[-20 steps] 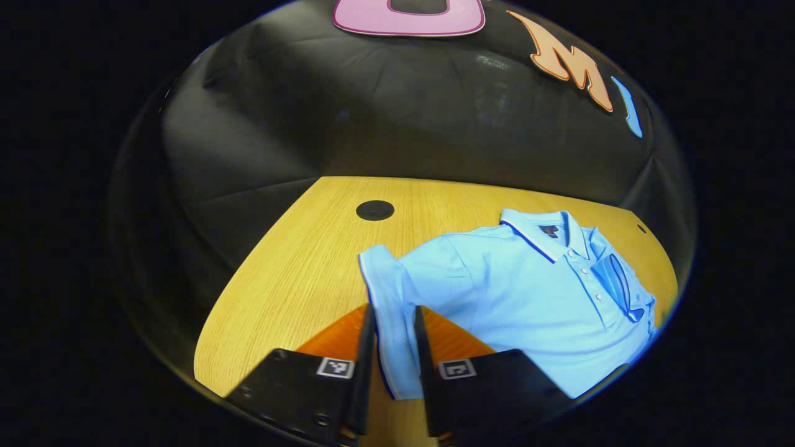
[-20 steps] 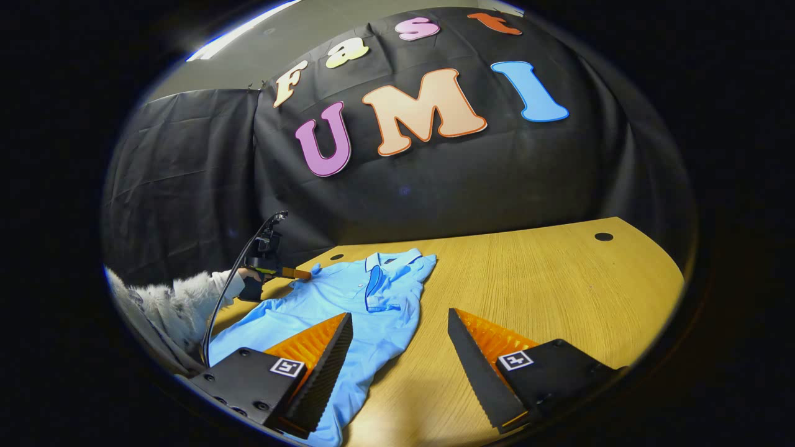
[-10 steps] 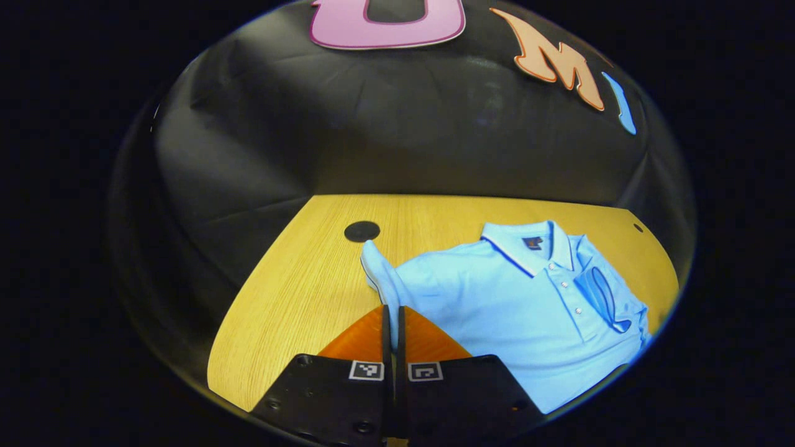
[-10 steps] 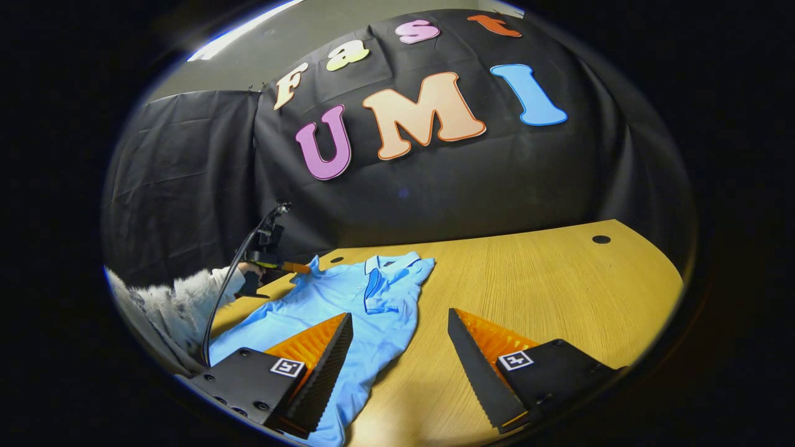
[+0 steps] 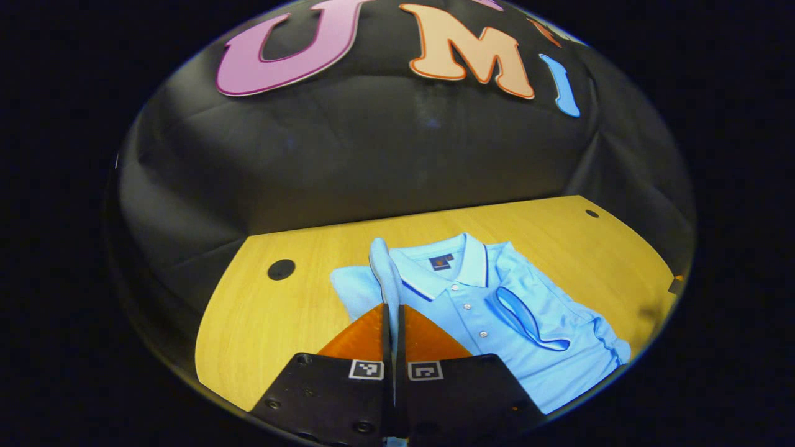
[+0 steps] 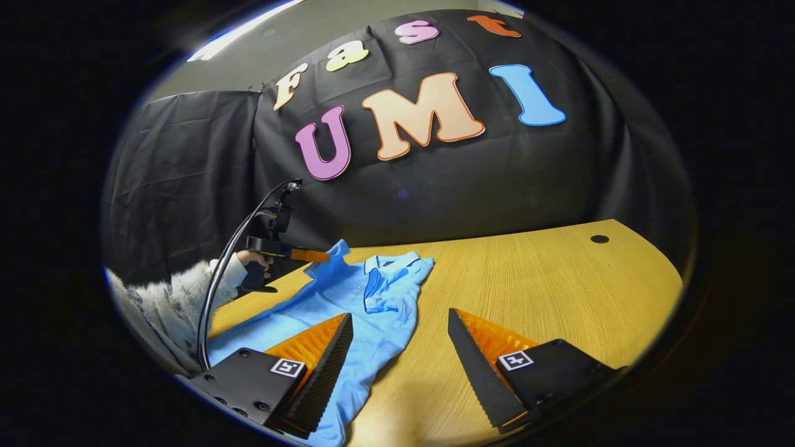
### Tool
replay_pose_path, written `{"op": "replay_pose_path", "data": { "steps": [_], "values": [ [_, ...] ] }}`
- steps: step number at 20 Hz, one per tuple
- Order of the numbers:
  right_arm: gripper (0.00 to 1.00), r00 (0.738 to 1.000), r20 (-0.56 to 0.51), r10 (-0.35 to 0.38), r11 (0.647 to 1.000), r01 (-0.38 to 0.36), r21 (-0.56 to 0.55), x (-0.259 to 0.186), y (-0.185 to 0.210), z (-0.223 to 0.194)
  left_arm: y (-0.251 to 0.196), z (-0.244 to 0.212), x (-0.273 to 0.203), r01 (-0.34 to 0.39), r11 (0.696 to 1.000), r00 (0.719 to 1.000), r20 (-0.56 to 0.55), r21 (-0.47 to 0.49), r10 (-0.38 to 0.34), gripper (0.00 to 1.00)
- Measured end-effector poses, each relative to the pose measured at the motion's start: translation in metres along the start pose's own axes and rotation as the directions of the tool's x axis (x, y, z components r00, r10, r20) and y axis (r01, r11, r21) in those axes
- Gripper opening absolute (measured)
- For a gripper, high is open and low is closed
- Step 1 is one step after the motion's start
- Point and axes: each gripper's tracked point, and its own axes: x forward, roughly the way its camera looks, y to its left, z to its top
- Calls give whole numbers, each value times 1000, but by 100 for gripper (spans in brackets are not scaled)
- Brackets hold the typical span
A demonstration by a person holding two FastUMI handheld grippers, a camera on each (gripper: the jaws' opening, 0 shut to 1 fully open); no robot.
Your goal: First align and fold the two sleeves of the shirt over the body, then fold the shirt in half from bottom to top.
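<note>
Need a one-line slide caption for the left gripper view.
Left tongs shut on a sleeve, lifting it over the blue polo shirt on the wooden table.

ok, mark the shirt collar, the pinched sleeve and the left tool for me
shirt collar (image 5: 467, 268), left gripper view, on the flat collar band.
sleeve (image 5: 386, 273), left gripper view, on the raised fold above the fingers.
left tool (image 6: 308, 255), right gripper view, at its fingertips, which grip the sleeve.
</note>
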Motion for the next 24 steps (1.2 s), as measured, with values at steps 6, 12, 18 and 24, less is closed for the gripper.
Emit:
{"op": "replay_pose_path", "data": {
  "steps": [6, 12, 18, 24],
  "values": [
    [97, 1000, -19, 2, 1000, -2, -12, 4, 2, -7, -37, -11, 16, 23, 1000, 999, -36, 5, -23, 1],
    [97, 999, -33, 5, 1000, -5, -17, 7, 3, -12, -39, -7, -5, -17, 999, 1000, -1, 39, 17, 70],
    [97, 998, -50, 30, 999, -32, -43, 11, 20, -19, -33, -8, -92, -37, 998, 993, 114, 49, 31, 96],
    [97, 994, -98, 47, 993, -57, -100, -8, 43, -51, -17, -61, -195, -89, 995, 980, 185, 54, 77, 96]
  ]
}}
